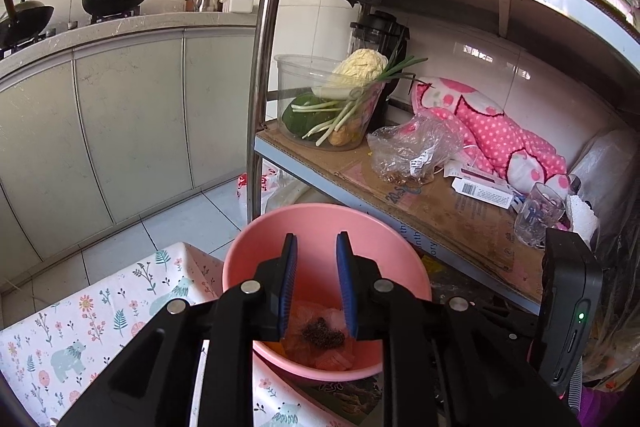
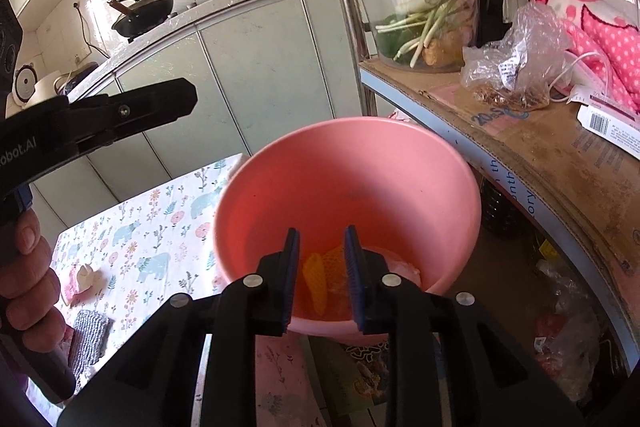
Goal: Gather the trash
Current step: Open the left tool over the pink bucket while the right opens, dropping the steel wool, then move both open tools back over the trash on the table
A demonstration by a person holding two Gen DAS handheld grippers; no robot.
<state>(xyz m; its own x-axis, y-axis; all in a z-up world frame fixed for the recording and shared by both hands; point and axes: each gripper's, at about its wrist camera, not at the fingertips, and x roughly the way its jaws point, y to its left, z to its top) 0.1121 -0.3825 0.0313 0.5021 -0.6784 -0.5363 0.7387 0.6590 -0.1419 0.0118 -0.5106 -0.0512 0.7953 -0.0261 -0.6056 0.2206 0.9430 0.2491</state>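
Both grippers hang over the pink bowl (image 1: 320, 227), which stands at the near right corner of the worktop (image 1: 100, 307) with its floral cloth, just beside the metal shelf rack (image 1: 440, 211). The bowl serves as the collecting container. It holds orange mesh netting (image 2: 320, 279), pale crumpled scraps (image 1: 332, 359) and a dark crumbly clump (image 1: 322, 335), all lying on its floor.

The left gripper (image 1: 316, 283) is released: its blue pads (image 1: 288, 287) stand apart over the dark clump, with nothing pressed between them. The right gripper (image 2: 322, 279) is likewise released, its jaws parted over the netting, which lies below them and appears not to be pinched. Judged from this, both grippers are positioned above the bowl so that dropped items land inside it.

Remaining trash lies on the worktop at the near left: a pale crumpled piece (image 2: 86, 277) and a grey knitted cloth (image 2: 90, 341), well apart from the bowl. A clear tub (image 1: 320, 99) on the shelf holds vegetables.
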